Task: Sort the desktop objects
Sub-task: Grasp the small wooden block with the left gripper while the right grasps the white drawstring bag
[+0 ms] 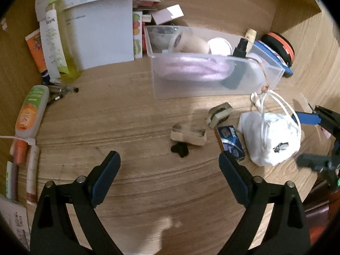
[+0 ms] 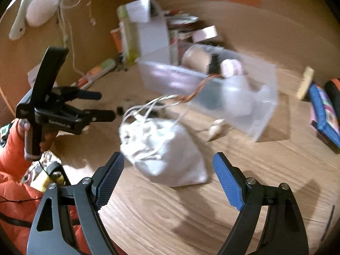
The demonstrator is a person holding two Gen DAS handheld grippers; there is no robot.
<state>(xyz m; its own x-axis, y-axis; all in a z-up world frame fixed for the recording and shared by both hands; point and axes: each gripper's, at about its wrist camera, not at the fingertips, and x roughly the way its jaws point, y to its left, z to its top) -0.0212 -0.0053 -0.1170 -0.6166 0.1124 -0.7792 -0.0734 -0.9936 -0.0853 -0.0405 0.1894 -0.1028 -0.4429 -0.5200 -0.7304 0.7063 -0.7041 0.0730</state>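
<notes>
A white drawstring pouch (image 1: 274, 140) lies on the wooden desk, also in the right wrist view (image 2: 167, 157). My right gripper (image 2: 169, 165) is open, its blue pads on either side of the pouch. My left gripper (image 1: 170, 163) is open and empty above the desk, near two dirty erasers (image 1: 189, 135) and a small black piece (image 1: 180, 149). A blue eraser box (image 1: 230, 143) lies beside the pouch. A clear plastic bin (image 1: 212, 76) holds purple cord, tape rolls and a black spray bottle; it also shows in the right wrist view (image 2: 212, 91).
Bottles (image 1: 31, 110), tubes and papers (image 1: 102, 34) crowd the left and back. An orange-black case (image 1: 282, 46) and a blue book (image 2: 323, 110) lie right of the bin. My left gripper shows in the right wrist view (image 2: 104, 104), the right one in the left wrist view (image 1: 306, 140).
</notes>
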